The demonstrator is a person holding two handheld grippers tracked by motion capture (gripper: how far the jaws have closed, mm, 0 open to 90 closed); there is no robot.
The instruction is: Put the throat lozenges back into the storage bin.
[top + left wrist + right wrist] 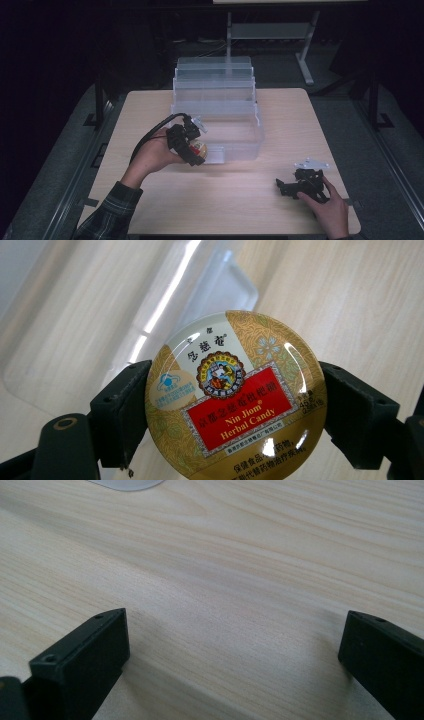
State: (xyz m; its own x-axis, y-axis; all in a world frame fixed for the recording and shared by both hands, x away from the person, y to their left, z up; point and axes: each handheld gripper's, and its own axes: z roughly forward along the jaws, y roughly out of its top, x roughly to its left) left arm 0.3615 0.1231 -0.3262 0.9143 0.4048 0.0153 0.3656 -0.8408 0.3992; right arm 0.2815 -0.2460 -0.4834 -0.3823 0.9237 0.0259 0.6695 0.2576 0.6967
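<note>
Surroundings: dark room, grey floor; beyond the far edge of the table (150, 110) stands one pale metal stand (270, 31) with angled legs. The table is light wood grain with rounded corners, its surface evenly lit.

Landmark: one clear plastic organiser box (216, 110), stepped in tiers, sits on the table's far centre. Its lowest and widest tier faces the person, and a small clear flap projects from the near left corner.

Count: one table, one organiser box, two grippers, one tin.

Left gripper (196, 150): held in the person's left hand (152, 157), at the near left corner of the organiser box, just beside the clear flap. A black cable arcs from it along the box's left side. Its jaws are closed partway against opposite edges of one round candy tin (235, 397), gold with a red label reading "Nin Jiom Herbal Candy". The tin is clear of the table, lid toward the camera, with clear plastic and wood grain behind it.

Right gripper (285, 186): held in the person's right hand (330, 207), low over the table, well apart from the organiser box toward the near right corner. In the right gripper view its jaws stand wide apart with bare wood between them, gripping nothing.
</note>
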